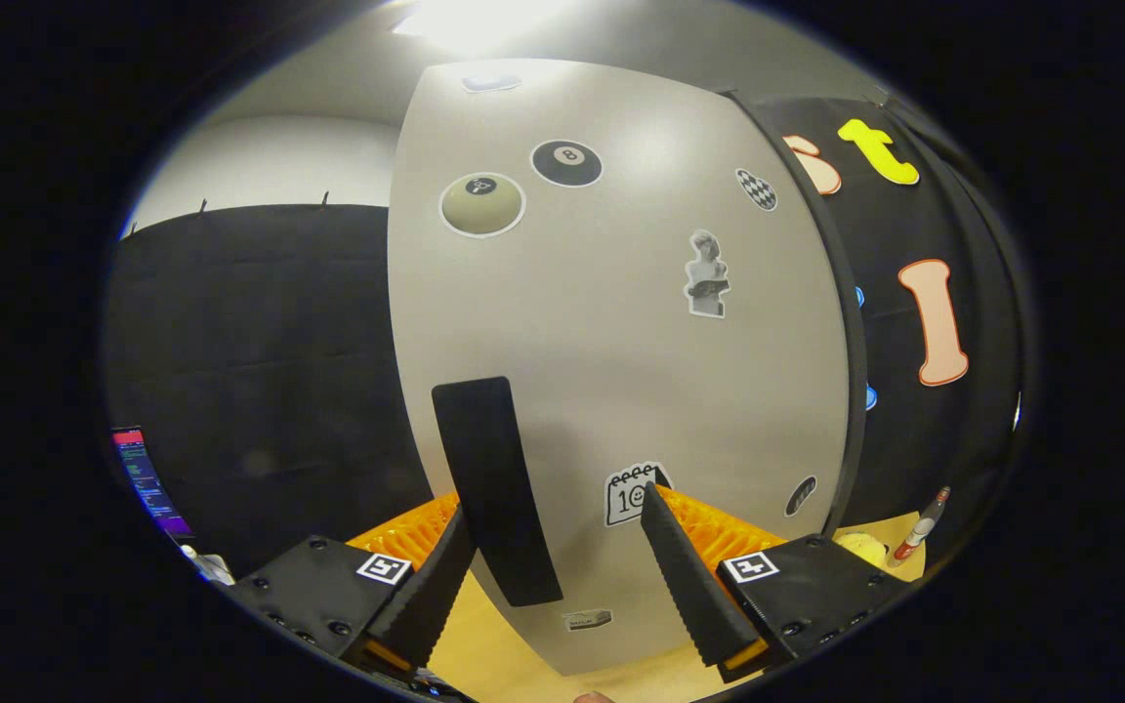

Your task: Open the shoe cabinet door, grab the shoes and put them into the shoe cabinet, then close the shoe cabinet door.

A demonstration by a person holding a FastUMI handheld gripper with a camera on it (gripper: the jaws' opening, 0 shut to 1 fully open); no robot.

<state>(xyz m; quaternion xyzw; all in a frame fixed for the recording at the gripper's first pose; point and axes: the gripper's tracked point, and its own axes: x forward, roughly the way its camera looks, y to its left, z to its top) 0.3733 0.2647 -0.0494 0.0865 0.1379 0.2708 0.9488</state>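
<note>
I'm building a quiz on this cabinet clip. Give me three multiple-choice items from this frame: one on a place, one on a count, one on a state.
1. Where is the black handle of the cabinet door?
A. Between the fingers, nearer the left one
B. Beyond the right finger
C. At the door's top edge

2. How many billiard-ball stickers are on the door?
A. One
B. Two
C. Four

3. How stands the gripper?
A. Shut on the handle
B. Shut on a shoe
C. Open, with its jaws spread

Answers: 1 A, the handle runs down beside the left finger. 2 B, a cream ball sticker and a black eight-ball sticker show. 3 C, a wide gap shows, and the right finger stands clear of the handle.
</note>
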